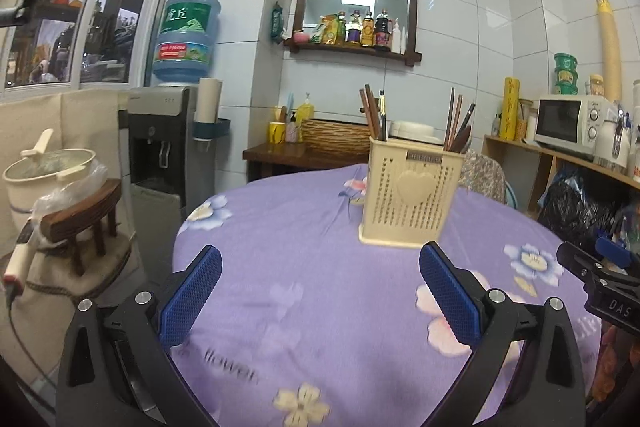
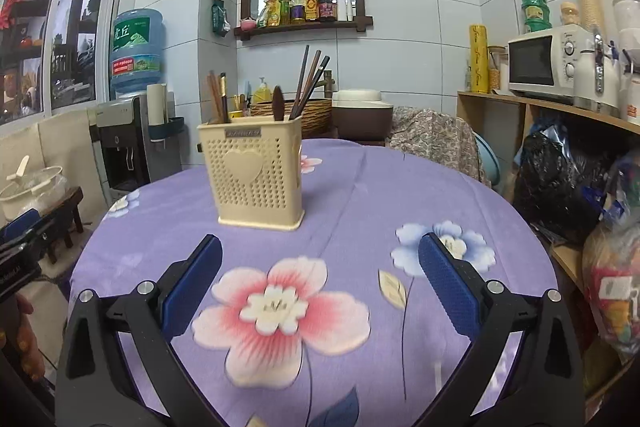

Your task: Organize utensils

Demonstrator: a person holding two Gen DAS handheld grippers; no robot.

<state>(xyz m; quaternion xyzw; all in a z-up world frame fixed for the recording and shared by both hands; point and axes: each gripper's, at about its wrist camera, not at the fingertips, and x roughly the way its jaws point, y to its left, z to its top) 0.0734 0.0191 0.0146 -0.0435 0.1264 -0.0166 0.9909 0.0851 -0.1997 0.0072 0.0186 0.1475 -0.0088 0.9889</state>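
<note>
Your left hand-held gripper point(image 1: 320, 291) stands wide with nothing between its blue pads; your right hand-held gripper point(image 2: 320, 283) likewise; the cream perforated plastic holder point(image 1: 410, 193) with brown chopsticks point(image 1: 374, 115) stands upright on the purple flowered bench point(image 1: 304, 235), centre of frame.

We see a round table under a purple flowered cloth point(image 2: 360, 187); on it stands one cream perforated plastic utensil holder point(image 2: 256, 179) of chopsticks point(image 2: 308, 83)
</note>
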